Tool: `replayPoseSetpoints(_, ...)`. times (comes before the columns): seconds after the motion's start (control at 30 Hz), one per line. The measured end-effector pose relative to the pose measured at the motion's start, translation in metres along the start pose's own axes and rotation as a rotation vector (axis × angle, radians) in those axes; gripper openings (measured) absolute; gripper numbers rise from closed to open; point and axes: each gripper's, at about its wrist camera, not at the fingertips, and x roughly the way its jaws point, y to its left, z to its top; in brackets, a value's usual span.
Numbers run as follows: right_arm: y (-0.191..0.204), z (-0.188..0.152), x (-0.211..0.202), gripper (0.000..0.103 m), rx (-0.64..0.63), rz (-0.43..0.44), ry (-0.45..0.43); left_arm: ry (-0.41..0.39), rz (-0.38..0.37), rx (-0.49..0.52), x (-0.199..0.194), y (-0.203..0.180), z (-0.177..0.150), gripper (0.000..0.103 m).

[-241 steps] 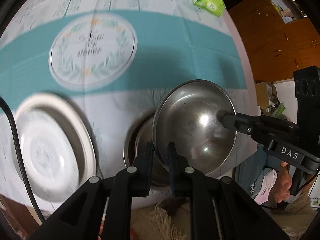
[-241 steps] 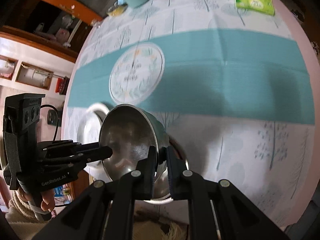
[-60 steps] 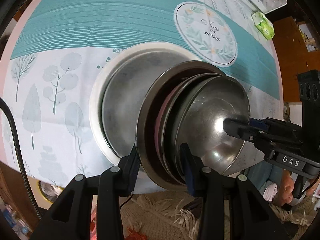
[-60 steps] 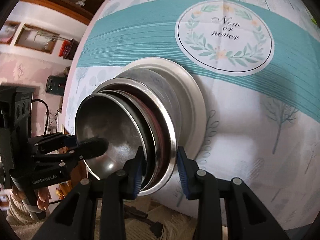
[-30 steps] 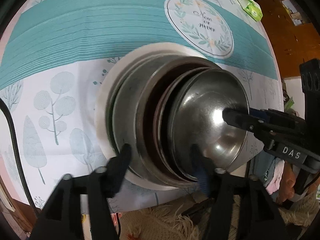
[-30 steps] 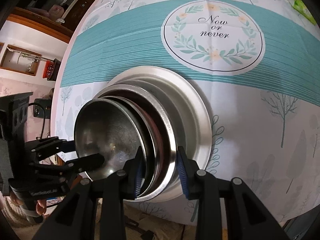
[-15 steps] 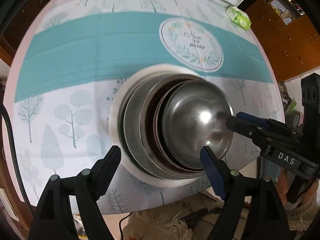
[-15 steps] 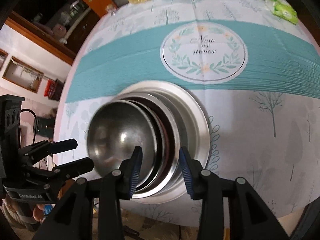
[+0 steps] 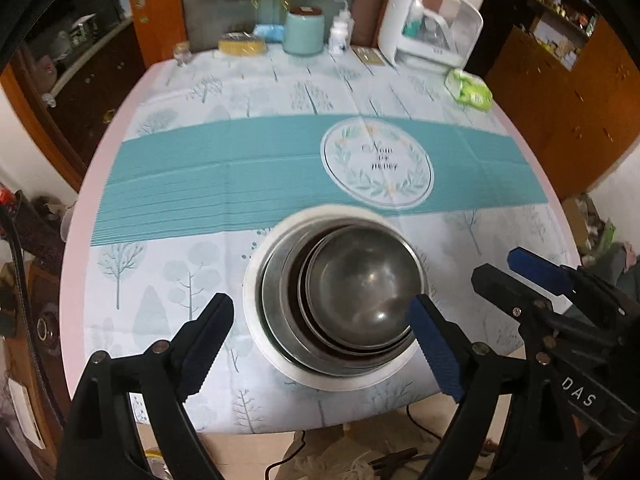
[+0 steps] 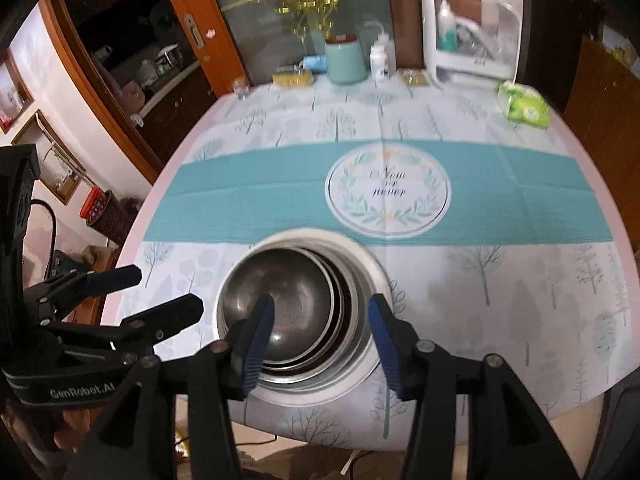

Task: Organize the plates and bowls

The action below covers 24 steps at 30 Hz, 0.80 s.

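**A:** Why does the stack sit so near the front edge of the desk (image 9: 120, 208)?

**B:** Probably for reach. The white plate (image 9: 256, 320) lies flat on the tree-print cloth, just in front of the teal band, and it carries the metal bowls nested by size: the widest steel bowl (image 9: 276, 300) at the bottom, a darker one inside it, and the small bowl (image 9: 364, 292) on top, pushed a little toward the right gripper's side rather than centred.

**A:** And the grippers?

**B:** Neither holds anything. The left gripper (image 9: 320, 344) hangs above the stack with its fingers (image 9: 436, 352) spread wide, one on each side of the plate and clear of it. The right gripper (image 10: 320, 332) has its fingers spread too, though less widely, framing the bowls from above without touching them.

**A:** So nesting saves room?

**B:** That seems the reason; one pile on one plate. The organizing looks close to done. The green packet (image 10: 524, 108) and the teal canister (image 10: 346, 60) stand well apart at the far side.
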Motion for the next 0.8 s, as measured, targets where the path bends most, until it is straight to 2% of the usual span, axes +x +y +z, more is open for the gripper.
replayPoseSetpoints(0.17, -0.006, 0.004, -0.019, 0.058, -0.006, -0.027, -0.054, -0.068, 0.048, -0.051, -0.022, -0.008, -0.007, 0.089)
replayPoseSetpoints(0.37, -0.012, -0.001, -0.038, 0.058, -0.008, -0.056, -0.073, -0.114, 0.113, -0.052, -0.039, -0.028, -0.017, 0.089)
replayPoseSetpoints(0.8, -0.016, -0.009, -0.058, 0.058, -0.016, -0.117, -0.086, -0.137, 0.178, -0.031, -0.053, -0.047, -0.026, 0.089)
